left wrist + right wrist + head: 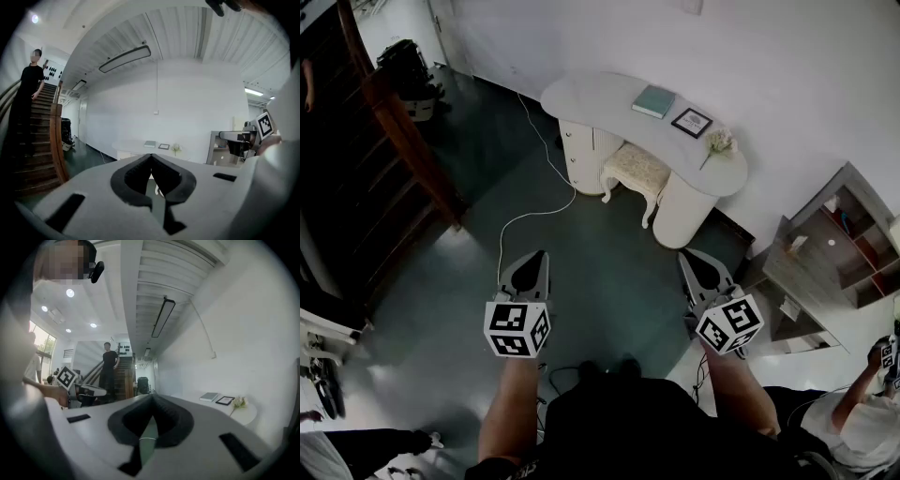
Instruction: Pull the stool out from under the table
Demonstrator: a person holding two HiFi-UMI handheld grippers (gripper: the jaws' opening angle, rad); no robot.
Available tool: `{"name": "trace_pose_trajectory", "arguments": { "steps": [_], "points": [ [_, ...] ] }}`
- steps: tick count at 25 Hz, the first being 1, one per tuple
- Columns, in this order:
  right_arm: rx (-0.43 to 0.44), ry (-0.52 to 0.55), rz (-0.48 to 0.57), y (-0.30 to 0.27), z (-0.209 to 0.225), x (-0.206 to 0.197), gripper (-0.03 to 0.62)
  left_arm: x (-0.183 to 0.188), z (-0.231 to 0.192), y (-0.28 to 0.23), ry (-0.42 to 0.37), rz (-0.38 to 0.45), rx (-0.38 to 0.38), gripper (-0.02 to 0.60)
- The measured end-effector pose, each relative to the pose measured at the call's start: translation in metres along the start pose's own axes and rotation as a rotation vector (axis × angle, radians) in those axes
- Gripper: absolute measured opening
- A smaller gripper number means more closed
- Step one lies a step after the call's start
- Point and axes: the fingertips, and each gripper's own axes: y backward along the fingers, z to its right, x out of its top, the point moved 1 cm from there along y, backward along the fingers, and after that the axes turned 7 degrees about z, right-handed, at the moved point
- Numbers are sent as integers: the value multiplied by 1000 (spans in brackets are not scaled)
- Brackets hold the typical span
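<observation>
Still tucked, cream cushioned stool (635,169), white legs

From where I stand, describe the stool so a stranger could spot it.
Against the white wall stands a curved white table. The stool sits partly under its middle, between the drawers and a round pedestal. It alone has a cream patterned seat and curved legs.

Both bare forearms reach forward from the bottom of the head view, well apart. The left forearm (511,408) carries the left gripper (538,258) at lower left of centre, its marker cube (517,328) facing up, its jaws pressed together with nothing between them. The right forearm (741,389) holds the right gripper (687,257) at lower right, its tips leaning slightly toward the frame's middle, its jaws likewise together and empty
</observation>
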Motion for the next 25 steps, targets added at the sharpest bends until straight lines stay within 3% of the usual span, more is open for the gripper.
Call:
{"name": "trace_pose_trajectory", "arguments": {
  "steps": [14, 25],
  "points": [
    [29, -64, -19, 18, 26, -20, 2, -28, 31, -2, 37, -73, 56, 9],
    [124, -108, -88, 39, 29, -48, 5, -60, 68, 9, 57, -121, 80, 9]
  ]
}}
